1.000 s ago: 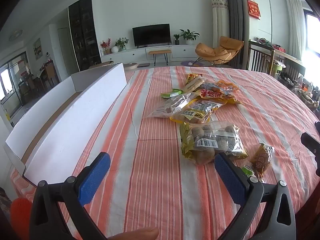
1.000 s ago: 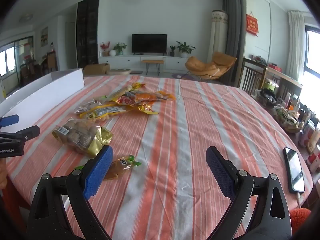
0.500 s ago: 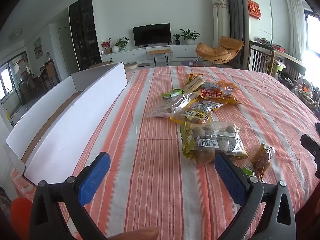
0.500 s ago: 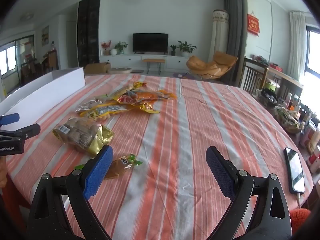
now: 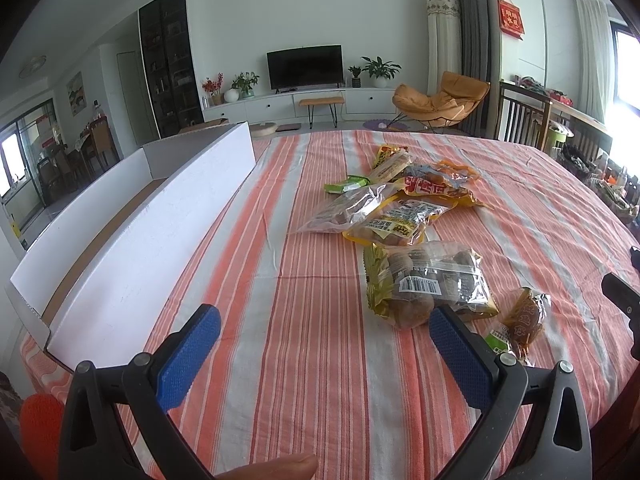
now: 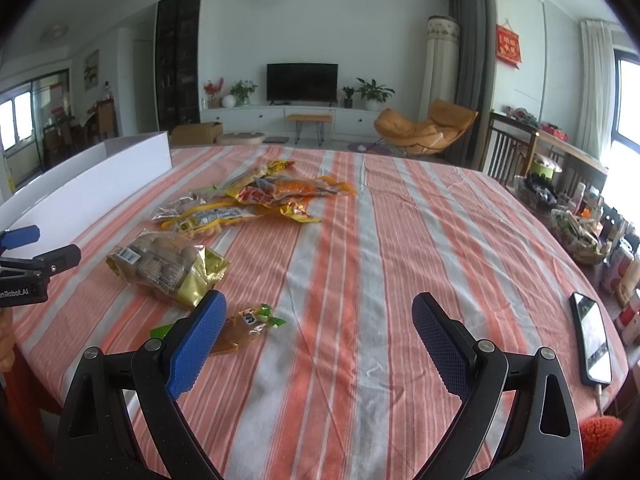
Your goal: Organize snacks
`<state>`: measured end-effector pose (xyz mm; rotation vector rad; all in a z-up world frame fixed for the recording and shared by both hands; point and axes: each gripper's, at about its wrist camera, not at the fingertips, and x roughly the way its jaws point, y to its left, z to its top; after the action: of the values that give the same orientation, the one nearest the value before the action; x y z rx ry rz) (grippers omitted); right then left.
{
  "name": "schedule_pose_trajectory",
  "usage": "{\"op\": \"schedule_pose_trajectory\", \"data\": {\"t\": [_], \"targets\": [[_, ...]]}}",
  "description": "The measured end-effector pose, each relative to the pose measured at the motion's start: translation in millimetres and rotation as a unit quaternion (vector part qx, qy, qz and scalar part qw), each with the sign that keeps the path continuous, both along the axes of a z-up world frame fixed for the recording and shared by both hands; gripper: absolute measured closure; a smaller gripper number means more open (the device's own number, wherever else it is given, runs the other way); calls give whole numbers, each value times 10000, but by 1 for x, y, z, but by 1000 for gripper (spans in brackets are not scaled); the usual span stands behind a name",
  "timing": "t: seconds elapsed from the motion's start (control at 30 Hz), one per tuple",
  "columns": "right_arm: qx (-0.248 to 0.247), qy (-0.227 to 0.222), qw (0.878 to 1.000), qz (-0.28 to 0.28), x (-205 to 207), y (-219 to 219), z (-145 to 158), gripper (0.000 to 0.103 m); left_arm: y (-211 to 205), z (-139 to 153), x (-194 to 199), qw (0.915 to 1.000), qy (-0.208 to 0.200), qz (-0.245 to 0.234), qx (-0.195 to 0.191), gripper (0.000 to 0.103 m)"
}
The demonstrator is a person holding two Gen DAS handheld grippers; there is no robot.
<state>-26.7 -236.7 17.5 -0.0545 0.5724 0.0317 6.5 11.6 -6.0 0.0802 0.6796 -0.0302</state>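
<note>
On striped surface (image 6: 360, 240), small brown snack packet (image 6: 240, 330) lies just beside right gripper (image 6: 316, 340), off its left finger, long axis slanting across. Right nearer than left gripper (image 5: 320, 350). Both spread wide, empty.

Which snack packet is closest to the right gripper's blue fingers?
The small brown snack with green ends, lying alone right beside the right gripper's left finger. The gold-edged bag of round brown snacks and the heaped packets lie farther off.
</note>
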Motion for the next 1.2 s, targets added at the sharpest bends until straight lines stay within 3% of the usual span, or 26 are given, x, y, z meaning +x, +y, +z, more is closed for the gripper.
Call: {"op": "schedule_pose_trajectory", "data": {"t": [0.73, 0.8, 0.87, 0.93, 1.0, 1.13, 1.2], "targets": [[20, 179, 9997, 147, 4, -5, -2, 7, 3, -2, 1, 10000, 46, 65, -7, 0], [214, 177, 9996, -56, 3, -23, 2, 7, 8, 0, 2, 9999, 44, 98, -64, 0], [740, 367, 9965, -120, 6, -47, 0, 7, 12, 0, 3, 9998, 67, 114, -120, 0], [1141, 681, 9911, 73, 12, -57, -6, 7, 17, -2, 4, 9997, 131, 133, -167, 0], [1219, 1092, 9856, 418, 18, -50, -17, 7, 20, -4, 6, 9995, 203, 140, -208, 0], [917, 1862, 9672, 1465, 21, 5, -44, 7, 23, -9, 8, 9992, 294, 142, -222, 0], [383, 2087, 9576, 1949, 19, 44, -57, 7, 23, -12, 9, 9990, 355, 131, -236, 0]]}}
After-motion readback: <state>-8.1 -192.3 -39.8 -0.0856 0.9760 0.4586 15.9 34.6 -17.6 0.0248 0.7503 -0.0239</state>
